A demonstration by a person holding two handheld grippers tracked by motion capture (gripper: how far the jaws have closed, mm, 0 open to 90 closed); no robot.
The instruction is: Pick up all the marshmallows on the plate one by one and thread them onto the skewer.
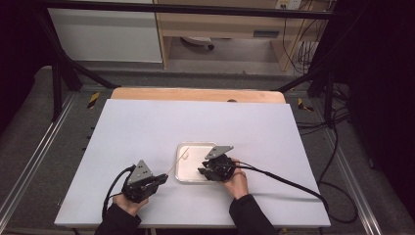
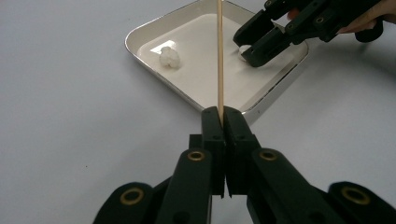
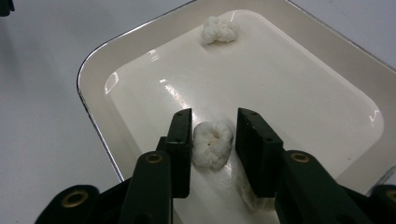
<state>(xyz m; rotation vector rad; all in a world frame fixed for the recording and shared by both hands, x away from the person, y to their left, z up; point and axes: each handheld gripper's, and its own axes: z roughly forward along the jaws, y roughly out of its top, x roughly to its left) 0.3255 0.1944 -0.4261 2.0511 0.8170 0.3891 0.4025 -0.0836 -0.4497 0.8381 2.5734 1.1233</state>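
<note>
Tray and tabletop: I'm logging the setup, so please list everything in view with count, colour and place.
Tray: one, white with a metal rim, centre of the table.
White lumps: two, in the tray; one sits between the right gripper's jaws.
Wooden skewer: one, tan, clamped in the left gripper, pointing over the tray.
Table: one, pale grey top.
Left gripper: black, left of the tray.
Right gripper: black, open, in the tray.

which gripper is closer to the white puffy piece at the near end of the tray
Right. The right gripper has its open fingers on either side of that white piece in the tray. The left gripper, shut on a wooden skewer, sits outside the tray.
</note>
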